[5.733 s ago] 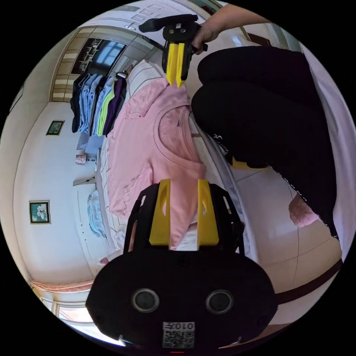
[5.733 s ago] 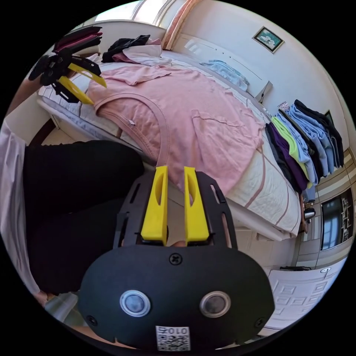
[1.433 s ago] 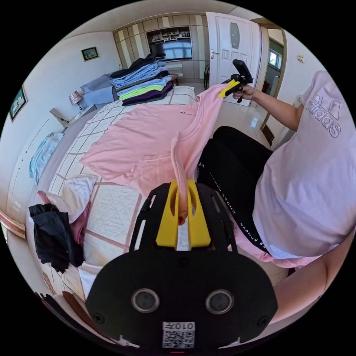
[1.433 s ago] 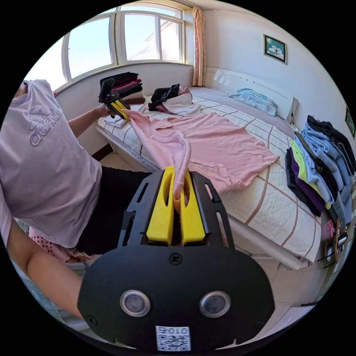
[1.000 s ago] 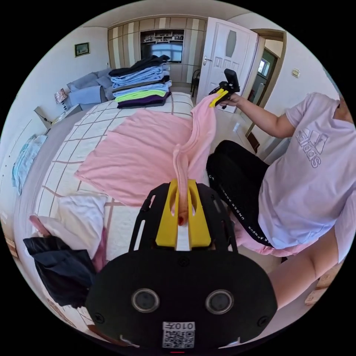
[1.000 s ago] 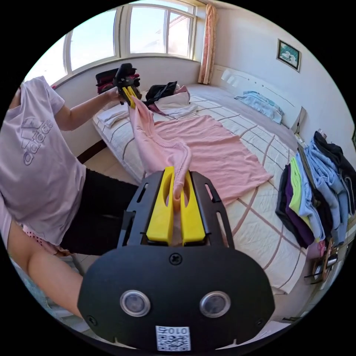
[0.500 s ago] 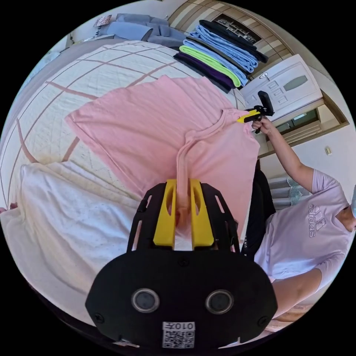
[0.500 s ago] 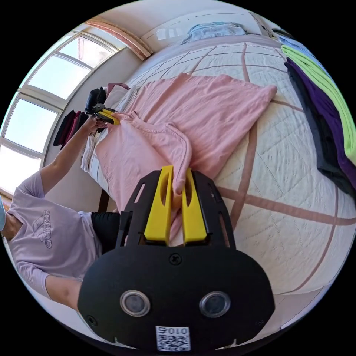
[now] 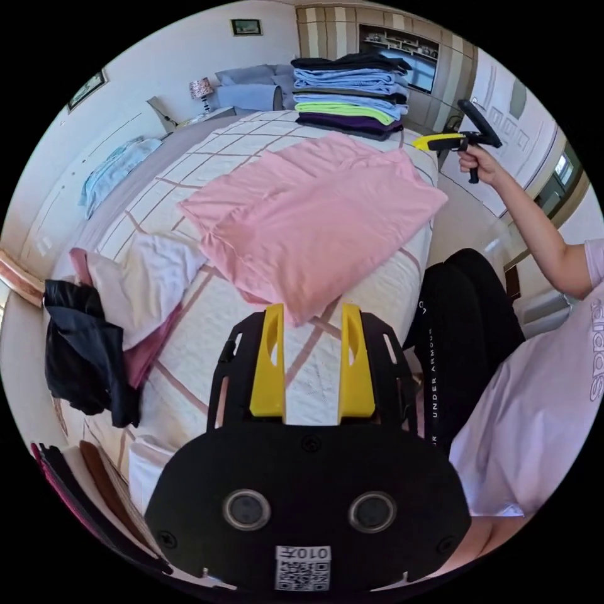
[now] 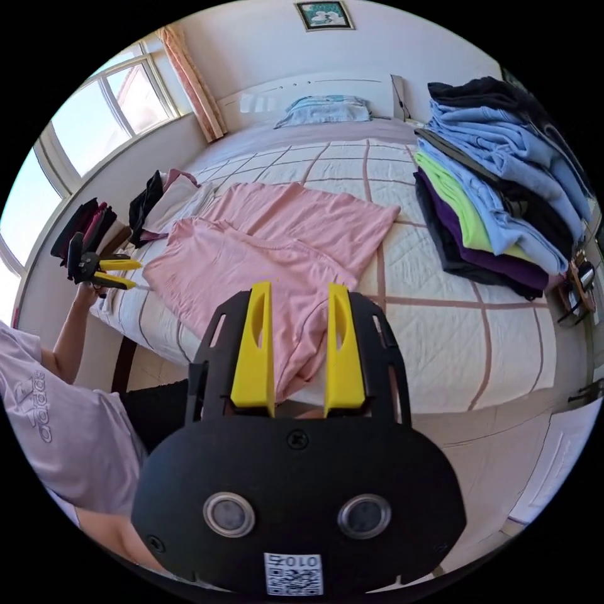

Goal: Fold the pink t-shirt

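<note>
The pink t-shirt (image 9: pixel 314 220) lies on the bed, doubled over on itself, one layer resting on the other. In the right gripper view the pink t-shirt (image 10: pixel 264 258) has its near edge hanging slightly over the mattress side. My left gripper (image 9: pixel 313 309) is open, just short of the shirt's near corner, holding nothing. My right gripper (image 10: pixel 297 290) is open too, above the shirt's near edge. The right gripper (image 9: pixel 440 142) shows in a hand past the shirt's far corner. The left gripper (image 10: pixel 116 272) shows off the bed's side, jaws apart.
A tall stack of folded clothes (image 10: pixel 491 207) stands on the quilted bed (image 10: pixel 440 327), beside the shirt; the same stack (image 9: pixel 349 94) shows in the left gripper view. Unfolded clothes (image 9: pixel 100 314) are heaped at the other side. The person's legs and torso (image 9: pixel 503 390) are by the bed edge.
Both grippers, shut on the shirt's top edge a moment ago, have laid it over onto itself, opened and drawn back off the cloth. The shirt now rests flat.
</note>
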Demonstrator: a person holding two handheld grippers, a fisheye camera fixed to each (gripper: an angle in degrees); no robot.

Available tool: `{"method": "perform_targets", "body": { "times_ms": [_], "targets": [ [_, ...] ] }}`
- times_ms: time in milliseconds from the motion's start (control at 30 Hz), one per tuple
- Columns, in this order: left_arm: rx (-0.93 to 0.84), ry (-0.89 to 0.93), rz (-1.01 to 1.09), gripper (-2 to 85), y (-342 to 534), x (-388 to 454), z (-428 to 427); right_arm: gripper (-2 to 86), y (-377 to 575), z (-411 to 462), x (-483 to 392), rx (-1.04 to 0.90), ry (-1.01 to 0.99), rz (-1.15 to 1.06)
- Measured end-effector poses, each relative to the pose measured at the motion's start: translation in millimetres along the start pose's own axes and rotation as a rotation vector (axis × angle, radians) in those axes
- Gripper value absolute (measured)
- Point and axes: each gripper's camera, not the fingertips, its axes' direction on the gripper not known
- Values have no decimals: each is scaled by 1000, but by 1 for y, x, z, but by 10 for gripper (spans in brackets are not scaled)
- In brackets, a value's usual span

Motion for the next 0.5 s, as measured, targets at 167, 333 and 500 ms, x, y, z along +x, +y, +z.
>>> {"method": "perform_targets", "body": {
  "times_ms": [167,333,500],
  "targets": [
    [-3,-16,-23,116,27,39,9,131,80,13,-34,-30,-35,84],
    [9,-227,171,91,7,75,11,116,108,31,-41,-62,-53,148],
    [-16,-284,236,44,-14,90,21,61,95,47,-30,-51,-108,181]
  ]
}}
